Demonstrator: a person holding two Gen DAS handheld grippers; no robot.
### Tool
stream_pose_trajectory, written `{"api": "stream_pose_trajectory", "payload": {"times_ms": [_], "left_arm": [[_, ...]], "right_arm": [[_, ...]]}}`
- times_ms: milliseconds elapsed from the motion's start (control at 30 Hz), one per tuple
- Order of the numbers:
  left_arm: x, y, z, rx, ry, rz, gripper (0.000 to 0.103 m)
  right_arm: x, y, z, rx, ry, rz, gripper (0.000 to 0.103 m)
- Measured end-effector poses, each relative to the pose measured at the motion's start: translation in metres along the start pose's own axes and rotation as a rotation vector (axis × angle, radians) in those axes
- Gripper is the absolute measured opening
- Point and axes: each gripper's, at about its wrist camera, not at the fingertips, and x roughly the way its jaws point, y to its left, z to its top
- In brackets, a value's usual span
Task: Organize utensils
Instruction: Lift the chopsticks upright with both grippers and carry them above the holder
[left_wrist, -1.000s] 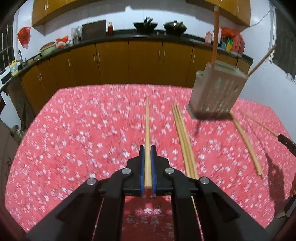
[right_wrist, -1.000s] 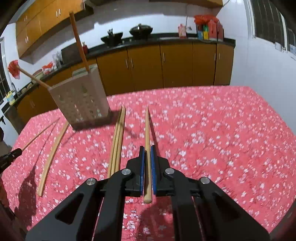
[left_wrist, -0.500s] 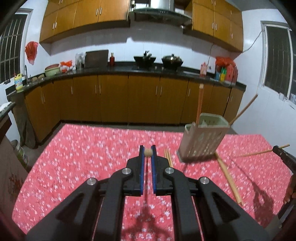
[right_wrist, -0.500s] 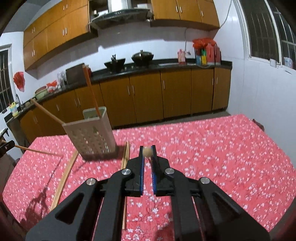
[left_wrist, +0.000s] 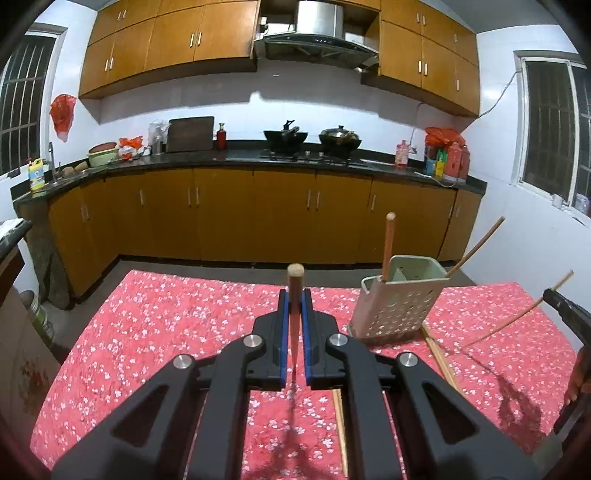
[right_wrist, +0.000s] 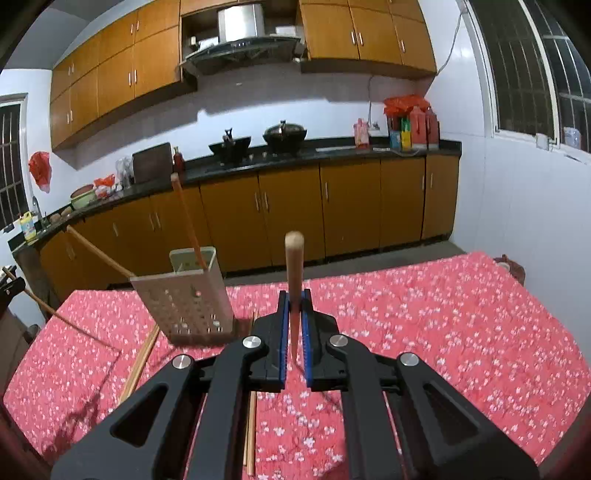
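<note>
The left gripper (left_wrist: 295, 306) and the right gripper (right_wrist: 295, 306) are showing the same build: matte black angular linkage arms with triangular cut-outs, round silver screws (left_wrist: 252, 340) at the joints, and blue ribbed pads (right_wrist: 283, 332) lining the fingers. What may be fingertips (left_wrist: 579, 373) are edging the left view.

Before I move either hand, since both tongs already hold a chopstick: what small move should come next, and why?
Probably carry the right tongs toward the holder and tip their chopstick over its open top. Both tongs are shut on lifted chopsticks, the holder already has two sticks in it, and it stands just ahead and to the left of the right tongs. The left tongs can follow with theirs.
</note>
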Motion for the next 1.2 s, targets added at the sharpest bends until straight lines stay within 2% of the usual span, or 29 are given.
{"api": "stream_pose_trajectory", "payload": {"times_ms": [167,533,667,867,1200], "left_arm": [[-0.017,-0.013,0.020,0.032,-0.048,-0.041,0.008],[-0.033,-0.056,0.056,0.029,-0.138,-0.177,0.008],[-0.032,-0.073,0.076,0.001,-0.204,-0.209,0.008],[-0.014,-0.088,0.105,-0.026,-0.288,-0.191,0.008],[0.038,-0.085,0.102,-0.072,-0.288,-0.155,0.008]], "right_arm": [[-0.014,0.004,0.024,0.003,-0.039,0.040,0.007],[-0.042,0.041,0.070,0.017,-0.171,0.245,0.007],[-0.042,0.057,0.083,0.000,-0.241,0.252,0.007],[-0.021,0.069,0.100,0.018,-0.311,0.237,0.007],[0.037,0.082,0.091,0.014,-0.251,0.196,0.007]]}}
